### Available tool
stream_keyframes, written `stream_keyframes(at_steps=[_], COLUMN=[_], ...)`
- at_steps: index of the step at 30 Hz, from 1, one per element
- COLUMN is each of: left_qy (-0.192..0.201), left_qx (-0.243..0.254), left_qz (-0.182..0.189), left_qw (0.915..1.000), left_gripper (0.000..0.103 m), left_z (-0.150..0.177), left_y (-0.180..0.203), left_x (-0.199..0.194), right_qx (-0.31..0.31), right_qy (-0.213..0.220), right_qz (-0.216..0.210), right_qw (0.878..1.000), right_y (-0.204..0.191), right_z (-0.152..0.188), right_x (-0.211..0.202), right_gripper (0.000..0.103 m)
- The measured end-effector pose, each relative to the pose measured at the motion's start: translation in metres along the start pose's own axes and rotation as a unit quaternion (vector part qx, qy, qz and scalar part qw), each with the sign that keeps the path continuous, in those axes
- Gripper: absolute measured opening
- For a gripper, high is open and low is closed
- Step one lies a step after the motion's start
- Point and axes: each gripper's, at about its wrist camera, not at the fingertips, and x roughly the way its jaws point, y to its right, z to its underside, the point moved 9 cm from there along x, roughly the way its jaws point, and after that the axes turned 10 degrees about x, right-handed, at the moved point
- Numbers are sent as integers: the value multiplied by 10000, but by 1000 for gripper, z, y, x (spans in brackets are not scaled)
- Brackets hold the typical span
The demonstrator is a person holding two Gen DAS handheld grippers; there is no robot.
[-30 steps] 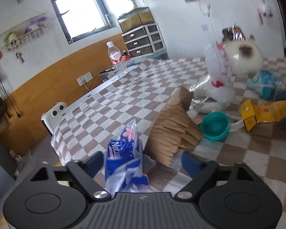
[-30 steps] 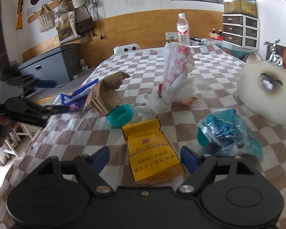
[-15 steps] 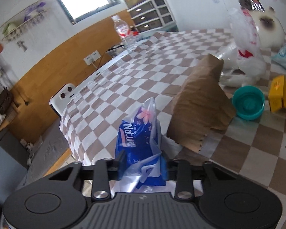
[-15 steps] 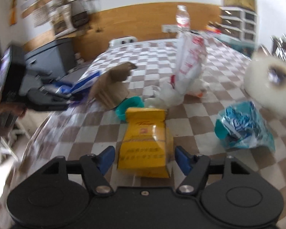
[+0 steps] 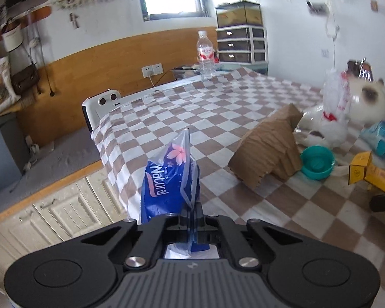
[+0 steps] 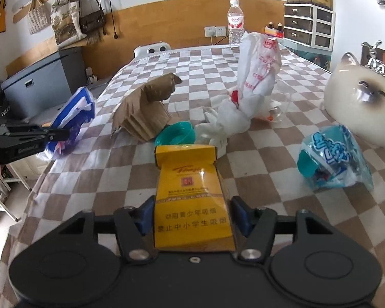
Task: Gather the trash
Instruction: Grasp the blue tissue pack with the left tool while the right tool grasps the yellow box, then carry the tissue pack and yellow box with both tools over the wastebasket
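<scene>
My left gripper (image 5: 191,211) is shut on a blue plastic wrapper (image 5: 168,179) marked "Natural" and holds it at the table's left edge. It shows in the right wrist view too (image 6: 74,120). My right gripper (image 6: 192,214) has its blue fingers (image 6: 145,214) on both sides of a yellow carton (image 6: 191,200) lying on the checked cloth. A crumpled brown paper bag (image 6: 146,113), a teal bowl (image 6: 175,133), a white plastic bag (image 6: 254,82) and a light-blue wrapper (image 6: 333,159) lie beyond.
A white cat figure (image 6: 364,102) stands at the right. A water bottle (image 6: 234,27) stands at the table's far edge. Cabinets (image 5: 51,213) and a grey bench lie left of the table. Drawers (image 6: 309,25) stand at the back.
My left gripper closed on the blue wrapper and lifted it off the table edge. My right gripper moved forward so its fingers straddle the yellow carton and narrowed on it.
</scene>
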Motion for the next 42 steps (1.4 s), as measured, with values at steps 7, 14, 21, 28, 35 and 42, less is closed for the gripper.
stream_keyframes(at_steps=[7,14,21,28,35,42], left_qy=[250,490,598,684,675,705], left_qx=[-259,-439,-588,-846,-1058,-1287], left_qz=[131,262,216,126,-168,-386], left_qw=[9993,9975,9962,9940,9920,9884], left_gripper=[2,2,2,2,2,2], left_z=[9,18,24,33,50,71], left_y=[6,27,45,51,40,17], left_x=[-40,-81,-114,-147,-172,-195], right_qx=[132,226,188,134,31,-112], right_qy=[237,488,732,1006,1176,1242], right_qz=[-110,-244,-254,-202,-192,-295], right_qw=[9996,9983,9968,9946,9929,9918], right_y=[-9,-24,-37,-54,-79,-112], right_z=[9,21,31,39,48,57], right_x=[-28,-57,-82,-105,-122,-131], right_gripper=[62,62,62,62,62,62])
